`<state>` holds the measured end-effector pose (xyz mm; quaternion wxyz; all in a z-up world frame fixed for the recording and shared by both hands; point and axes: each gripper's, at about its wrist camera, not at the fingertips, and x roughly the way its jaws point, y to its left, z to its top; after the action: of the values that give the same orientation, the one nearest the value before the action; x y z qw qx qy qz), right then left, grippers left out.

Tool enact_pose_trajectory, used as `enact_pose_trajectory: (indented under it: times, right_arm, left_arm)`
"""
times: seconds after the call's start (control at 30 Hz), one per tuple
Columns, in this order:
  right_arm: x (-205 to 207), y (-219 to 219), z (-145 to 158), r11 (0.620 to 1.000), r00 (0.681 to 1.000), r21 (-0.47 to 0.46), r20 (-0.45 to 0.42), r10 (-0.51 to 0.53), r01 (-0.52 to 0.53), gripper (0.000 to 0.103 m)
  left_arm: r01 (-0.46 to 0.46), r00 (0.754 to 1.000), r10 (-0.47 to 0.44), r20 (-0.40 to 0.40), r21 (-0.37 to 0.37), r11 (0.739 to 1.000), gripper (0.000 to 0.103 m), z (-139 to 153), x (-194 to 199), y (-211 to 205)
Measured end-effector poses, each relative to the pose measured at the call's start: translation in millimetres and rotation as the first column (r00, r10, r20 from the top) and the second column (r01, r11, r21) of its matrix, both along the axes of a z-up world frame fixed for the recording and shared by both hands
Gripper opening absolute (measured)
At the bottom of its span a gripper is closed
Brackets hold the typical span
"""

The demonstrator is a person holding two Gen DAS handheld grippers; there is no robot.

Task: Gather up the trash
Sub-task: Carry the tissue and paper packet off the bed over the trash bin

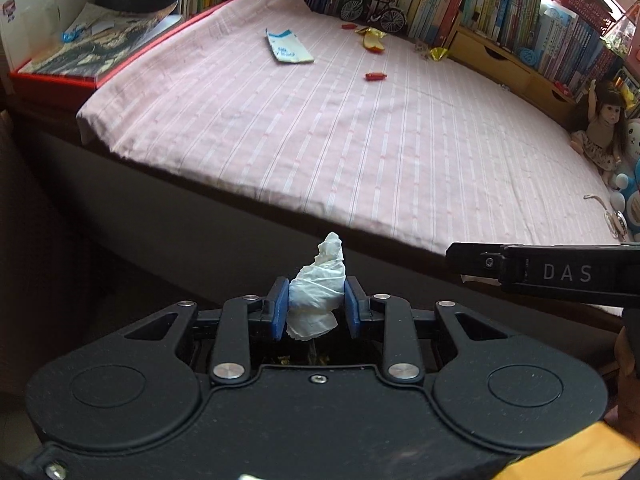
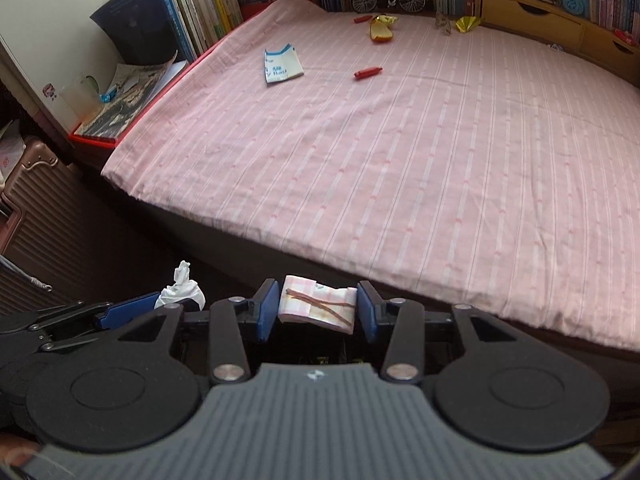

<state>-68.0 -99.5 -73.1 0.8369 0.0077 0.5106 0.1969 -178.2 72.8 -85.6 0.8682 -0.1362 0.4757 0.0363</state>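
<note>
Two claws each hold trash, off the near edge of the bed (image 1: 360, 152). Left gripper (image 1: 316, 308) squeezes a soft, light tissue (image 1: 318, 284) around its middle. Right gripper (image 2: 318, 310) pinches a small wrapper (image 2: 316, 304), maybe stiff; grip its sides.

Crumpled white tissue (image 1: 318, 284) between left gripper (image 1: 316, 308) pads: soft, matt paper. Folded wrapper (image 2: 318, 306) between right gripper (image 2: 318, 308) pads: thin, creased. Bedsheet (image 2: 360, 152) ahead: matt striped pink cloth. Gripper bodies: matt black plastic, shiny metal rivets.
</note>
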Motion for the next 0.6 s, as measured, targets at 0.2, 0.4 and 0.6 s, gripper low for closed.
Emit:
enact_pose_trajectory:
  times: [0.2, 0.4, 0.6]
  right_arm:
    - [-21, -8, -31, 1.000, 0.997, 0.022, -0.081, 0.008, -0.007, 0.048]
    - [-26, -10, -59, 1.000, 0.990, 0.009, -0.139, -0.002, 0.003, 0.048]
    - [-19, -14, -72, 0.999, 0.983, 0.019, -0.179, -0.028, 0.032, 0.048]
  left_arm:
    - [-0.005, 0.996, 0.004, -0.089, -0.013, 1.000, 0.027, -36, -10, -2]
    - [0.002, 0.981, -0.007, -0.193, -0.027, 1.000, 0.028, -70, -8, -8]
    - [0.012, 0.970, -0.025, -0.241, -0.053, 0.998, 0.028, -85, -6, -12]
